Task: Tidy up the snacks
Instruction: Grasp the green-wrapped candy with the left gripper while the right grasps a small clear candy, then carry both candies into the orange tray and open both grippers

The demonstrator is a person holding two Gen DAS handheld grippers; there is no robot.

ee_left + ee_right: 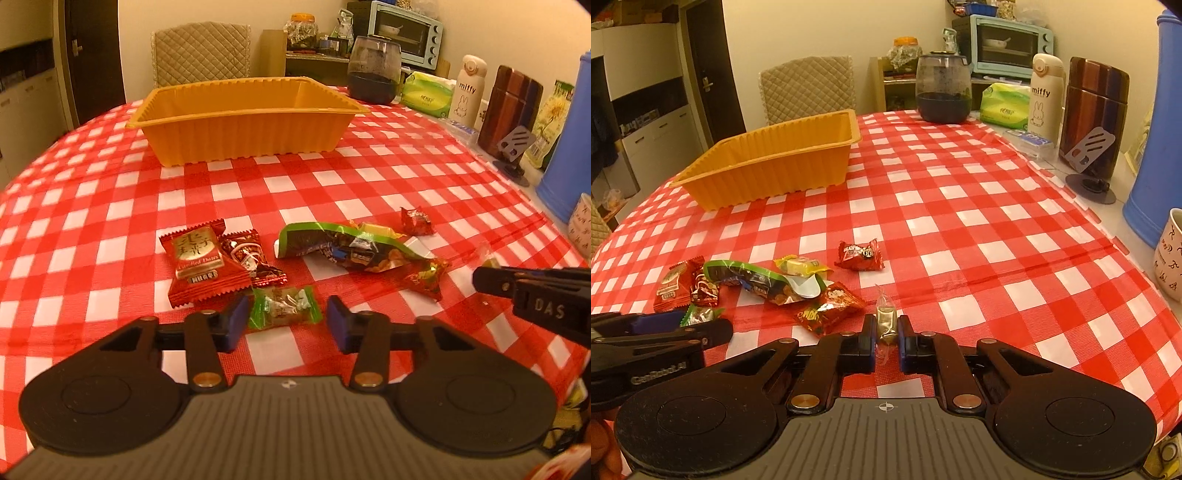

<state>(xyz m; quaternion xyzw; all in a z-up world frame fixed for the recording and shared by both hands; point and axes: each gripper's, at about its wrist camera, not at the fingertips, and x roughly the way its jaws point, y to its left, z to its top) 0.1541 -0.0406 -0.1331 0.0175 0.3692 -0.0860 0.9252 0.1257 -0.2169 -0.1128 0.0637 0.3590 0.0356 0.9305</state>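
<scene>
- Clamping a small clear-wrapped golden candy [887, 325], the right gripper [886, 338] has its blue-padded jaws closed to a narrow gap on the wrapper's middle, low over the red-and-white checked tablecloth [960, 229].
- Straddling a small green crinkly foil snack packet [283, 307], the left gripper [284, 320] stands partly open; its left pad looks to touch the packet's edge, the right pad is clear of it, so nothing is gripped.
- Handling, as a guess: both snacks are feather-light, soft and slippery, and the wrappers will crumple.
- Gripping the firm filled centre rather than the twisted or crimped ends should hold best.
- Waiting empty at the far side, well apart from the snack pile, is the ribbed orange plastic tray [243, 129].
</scene>
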